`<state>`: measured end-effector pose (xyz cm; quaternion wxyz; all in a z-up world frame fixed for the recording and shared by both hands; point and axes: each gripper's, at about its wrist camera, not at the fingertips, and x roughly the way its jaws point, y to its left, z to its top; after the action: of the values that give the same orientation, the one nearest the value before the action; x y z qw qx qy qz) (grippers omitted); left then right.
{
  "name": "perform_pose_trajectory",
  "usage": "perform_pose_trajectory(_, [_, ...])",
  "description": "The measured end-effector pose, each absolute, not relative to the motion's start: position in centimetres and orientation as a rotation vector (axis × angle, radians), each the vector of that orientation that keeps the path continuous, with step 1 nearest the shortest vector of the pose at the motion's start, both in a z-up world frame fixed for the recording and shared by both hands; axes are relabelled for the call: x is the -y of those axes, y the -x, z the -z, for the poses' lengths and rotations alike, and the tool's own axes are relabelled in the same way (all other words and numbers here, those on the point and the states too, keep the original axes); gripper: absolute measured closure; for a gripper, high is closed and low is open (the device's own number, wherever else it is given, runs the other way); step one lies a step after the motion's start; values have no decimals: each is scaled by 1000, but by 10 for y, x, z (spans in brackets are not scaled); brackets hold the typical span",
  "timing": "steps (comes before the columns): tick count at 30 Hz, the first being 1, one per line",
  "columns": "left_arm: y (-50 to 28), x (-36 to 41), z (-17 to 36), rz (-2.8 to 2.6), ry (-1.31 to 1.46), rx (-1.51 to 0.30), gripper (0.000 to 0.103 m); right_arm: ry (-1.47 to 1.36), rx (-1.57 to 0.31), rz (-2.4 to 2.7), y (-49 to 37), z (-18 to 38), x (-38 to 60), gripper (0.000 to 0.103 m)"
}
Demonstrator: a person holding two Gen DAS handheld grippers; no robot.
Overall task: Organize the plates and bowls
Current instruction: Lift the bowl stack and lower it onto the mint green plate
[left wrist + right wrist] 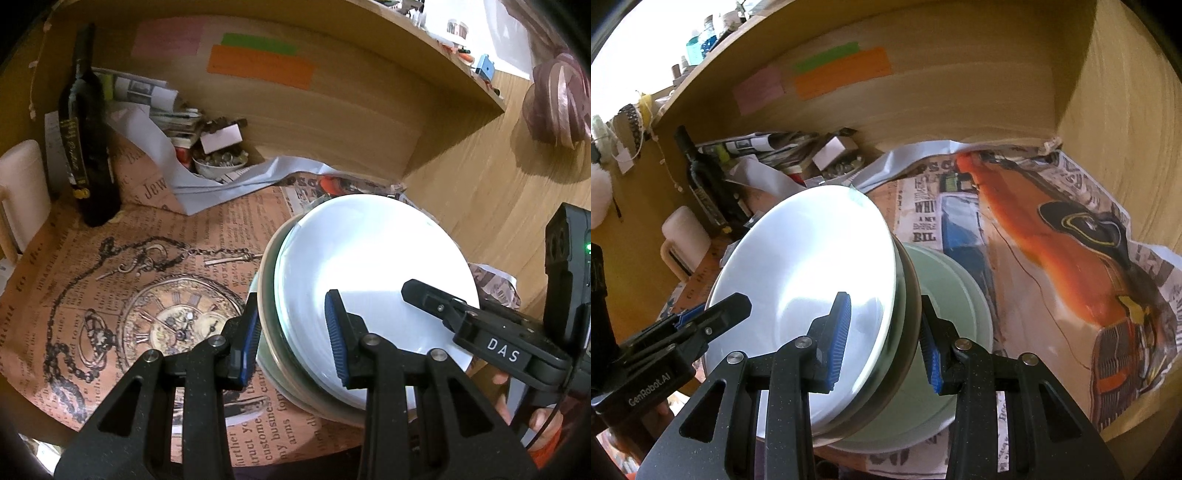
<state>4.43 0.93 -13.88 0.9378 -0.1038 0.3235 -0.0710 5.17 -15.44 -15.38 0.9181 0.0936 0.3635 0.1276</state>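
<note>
A stack of plates, white on top, is carried tilted above the papered shelf floor, over a pale green bowl. It is clamped at opposite rims by the left gripper and right gripper. It should be levelled and lowered evenly, both grips kept until seated.

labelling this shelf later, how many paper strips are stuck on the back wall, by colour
pink strip: 1
green strip: 1
orange strip: 1
total: 3
</note>
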Motion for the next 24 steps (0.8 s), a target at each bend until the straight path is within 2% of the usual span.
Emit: perform_pose_trajectory(24, [-68, -4, 160, 207, 215, -714, 69, -222, -773, -250, -66, 168, 171, 70])
